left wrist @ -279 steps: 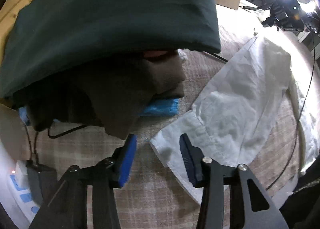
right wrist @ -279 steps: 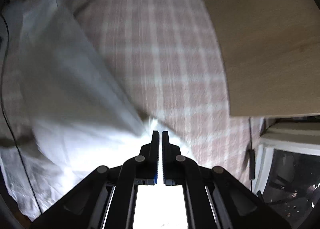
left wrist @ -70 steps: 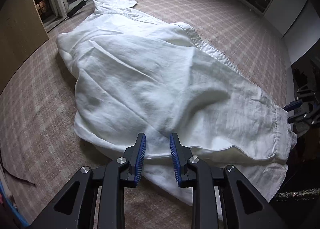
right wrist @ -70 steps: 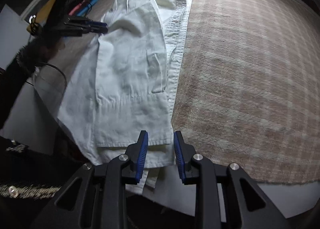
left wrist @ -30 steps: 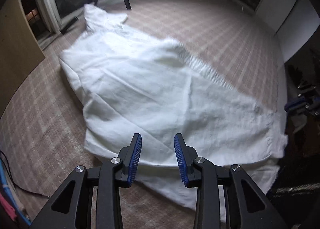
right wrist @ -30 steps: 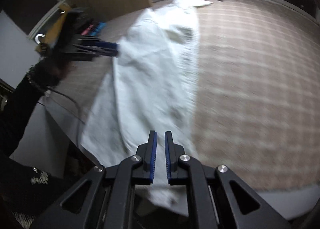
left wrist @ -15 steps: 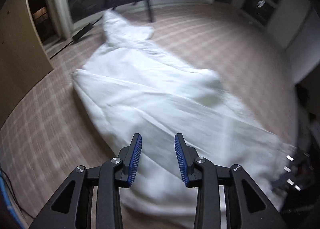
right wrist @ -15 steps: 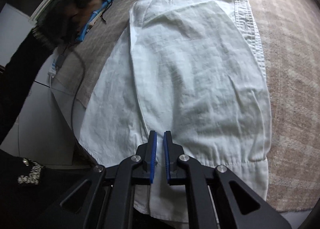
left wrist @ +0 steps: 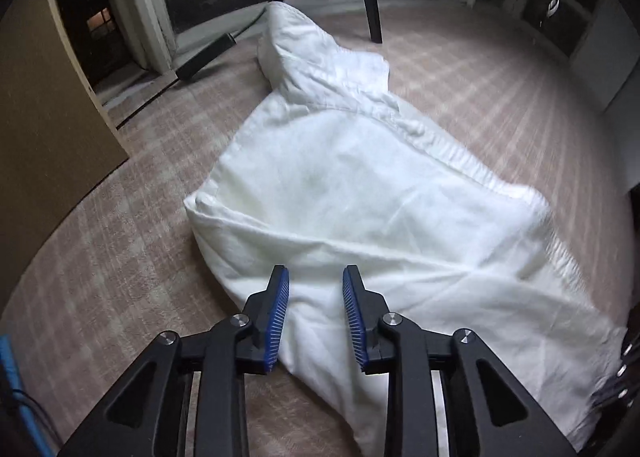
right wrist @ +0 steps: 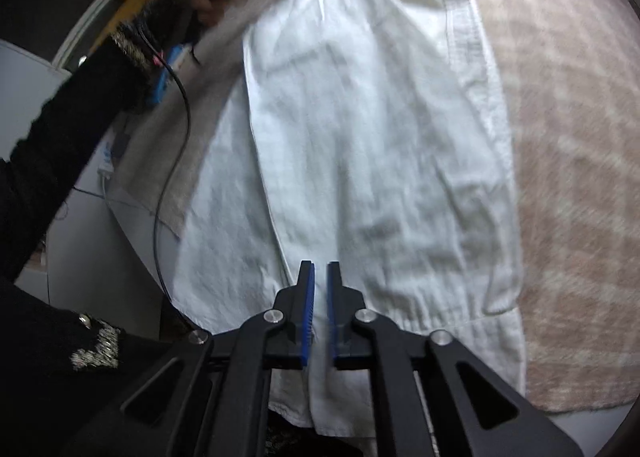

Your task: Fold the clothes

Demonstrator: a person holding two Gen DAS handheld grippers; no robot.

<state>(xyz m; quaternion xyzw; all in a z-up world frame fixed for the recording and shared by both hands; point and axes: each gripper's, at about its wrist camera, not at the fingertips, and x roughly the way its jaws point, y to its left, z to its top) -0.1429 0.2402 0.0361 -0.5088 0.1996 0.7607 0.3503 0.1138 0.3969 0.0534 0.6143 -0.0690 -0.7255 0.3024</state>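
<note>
Right gripper (right wrist: 320, 277): you are closing it to a narrow gap over the hem at 6 o'clock, grip on cloth unconfirmed. Left gripper (left wrist: 316, 289): you are hovering it open above the near fold. White shirt (left wrist: 360, 193): lying lengthwise on the checked blanket (left wrist: 100, 257), collar at 12. Step, likely: lifting the hem toward the collar; the next move needs both corners gripped.

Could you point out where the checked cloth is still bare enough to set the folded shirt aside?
Bare checked cloth lies right of the white shirt, up to the chair leg, and between the shirt and the brown board. The shirt's cable side is crowded.
</note>
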